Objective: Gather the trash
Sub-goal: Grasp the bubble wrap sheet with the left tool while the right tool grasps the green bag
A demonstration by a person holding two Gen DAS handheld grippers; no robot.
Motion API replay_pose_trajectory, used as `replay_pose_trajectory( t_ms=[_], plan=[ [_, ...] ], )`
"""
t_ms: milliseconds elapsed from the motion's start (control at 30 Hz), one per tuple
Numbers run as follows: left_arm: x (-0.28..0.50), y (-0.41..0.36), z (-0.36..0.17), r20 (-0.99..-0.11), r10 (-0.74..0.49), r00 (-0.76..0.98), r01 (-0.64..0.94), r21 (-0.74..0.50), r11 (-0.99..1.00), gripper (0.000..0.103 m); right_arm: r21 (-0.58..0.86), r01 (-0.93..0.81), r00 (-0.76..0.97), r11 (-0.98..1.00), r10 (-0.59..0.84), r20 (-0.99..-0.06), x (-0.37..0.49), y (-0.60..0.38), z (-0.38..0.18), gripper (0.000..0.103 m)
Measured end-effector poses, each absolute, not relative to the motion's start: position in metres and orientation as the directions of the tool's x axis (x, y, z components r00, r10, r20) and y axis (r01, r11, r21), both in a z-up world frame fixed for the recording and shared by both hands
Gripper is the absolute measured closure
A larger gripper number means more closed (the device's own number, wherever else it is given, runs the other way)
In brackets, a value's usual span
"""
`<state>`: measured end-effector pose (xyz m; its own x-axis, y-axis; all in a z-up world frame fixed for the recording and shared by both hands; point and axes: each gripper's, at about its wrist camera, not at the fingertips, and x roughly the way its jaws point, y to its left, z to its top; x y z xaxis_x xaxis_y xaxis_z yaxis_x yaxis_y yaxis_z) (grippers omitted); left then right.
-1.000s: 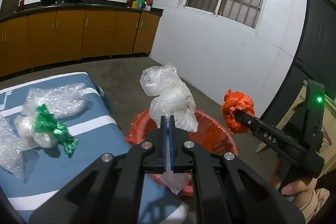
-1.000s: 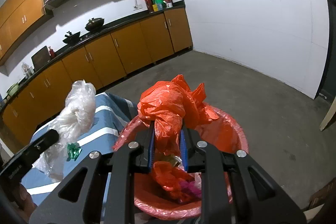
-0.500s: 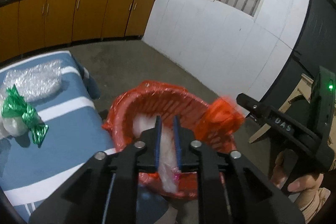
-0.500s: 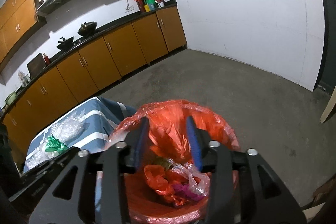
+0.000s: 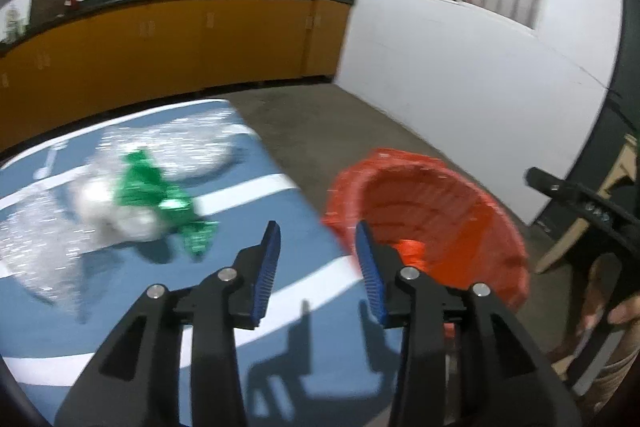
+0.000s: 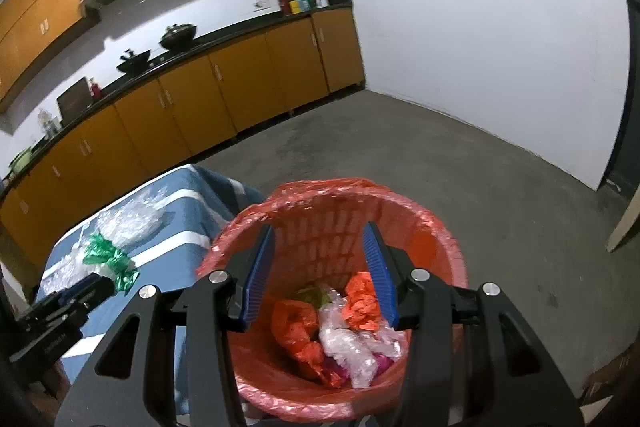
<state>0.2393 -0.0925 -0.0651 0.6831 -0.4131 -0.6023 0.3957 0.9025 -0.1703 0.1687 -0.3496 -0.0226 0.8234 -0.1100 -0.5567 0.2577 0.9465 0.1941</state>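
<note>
1. Two grippers, both empty. The left gripper (image 5: 317,239) stands part open, nothing between its blue pads; its jaws have just been opening. The right gripper (image 6: 320,251) hangs over the bin (image 6: 448,239), also part open and bare, after parting within the last second.
2. Bin: red mesh basket with a red liner, on the floor just beside the table's end. Inside lie crumpled orange bags (image 6: 360,301) and clear plastic (image 6: 352,347). Judged: this drop is finished.
3. Table (image 5: 280,315): blue cloth with white stripes. Left trash sits on it: bubble wrap (image 5: 188,143), a pale wad of film (image 5: 120,219) and a green foil wrapper (image 5: 160,195) lying across that wad. Left view is blurred, so edges are uncertain.
4. Step in hand, judged: go for the next piece.
   - Left gripper is nearer the pile; take the green wrapper first, it sits on top.
   - Open wider before closing in; foil and film crush, so bite a bunched ridge, not a flat edge.
   - Lift straight up so the wrap beneath does not drag off the table.
   - Keep the right gripper clear of the bin mouth.
</note>
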Motion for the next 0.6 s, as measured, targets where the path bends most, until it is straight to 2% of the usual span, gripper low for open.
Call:
replay_pose_trajectory(
  t_ms=[333,600],
  plan=[
    [0.239,0.015,-0.062,-0.6,-0.192,0.777,0.167,-0.097,0.981,0.055,0.169,0.143,0.824,0.975,-0.023,-0.566,0.186,-0.298,-0.023,0.056],
    [0.26,0.114,-0.071,-0.629,-0.002,0.778,-0.063,-0.081,0.995,0.054,0.169,0.041,0.816,0.985,0.064,-0.574,0.203,-0.25,-0.027,0.056]
  ],
)
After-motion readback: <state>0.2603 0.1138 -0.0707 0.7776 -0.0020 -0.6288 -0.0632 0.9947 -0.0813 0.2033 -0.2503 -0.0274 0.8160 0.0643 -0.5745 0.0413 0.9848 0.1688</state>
